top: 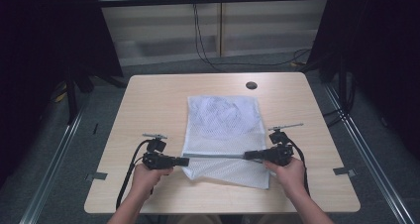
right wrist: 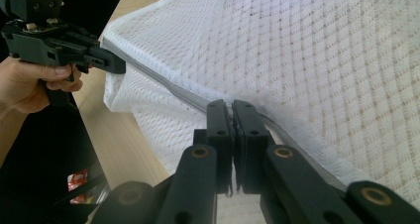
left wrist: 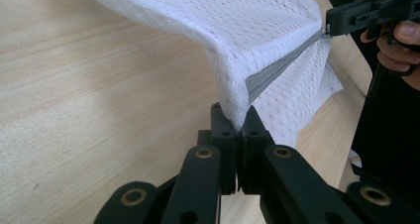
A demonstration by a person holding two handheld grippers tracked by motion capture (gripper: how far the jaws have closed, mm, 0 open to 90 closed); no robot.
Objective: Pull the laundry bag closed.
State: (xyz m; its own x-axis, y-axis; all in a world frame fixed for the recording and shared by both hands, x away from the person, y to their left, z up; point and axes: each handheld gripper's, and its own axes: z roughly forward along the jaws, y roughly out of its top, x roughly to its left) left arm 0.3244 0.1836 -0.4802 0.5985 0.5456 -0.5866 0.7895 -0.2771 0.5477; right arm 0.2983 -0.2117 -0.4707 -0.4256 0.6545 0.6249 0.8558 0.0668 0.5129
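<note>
White mesh bag pinched along its grey zipper edge between left hand-held gripper and right hand-held gripper, both level, facing inward.

The mesh bag is white open-weave cloth, kind of nubbly and matt, thin enough that the desk shows through its holes. Along its folded edge runs a grey zipper band, smoother and flatter than the mesh beside it. The desk is pale wood-grain laminate, smooth with a soft sheen. Both the left gripper and right gripper look like matt black plastic with brassy metal rivets.
</note>
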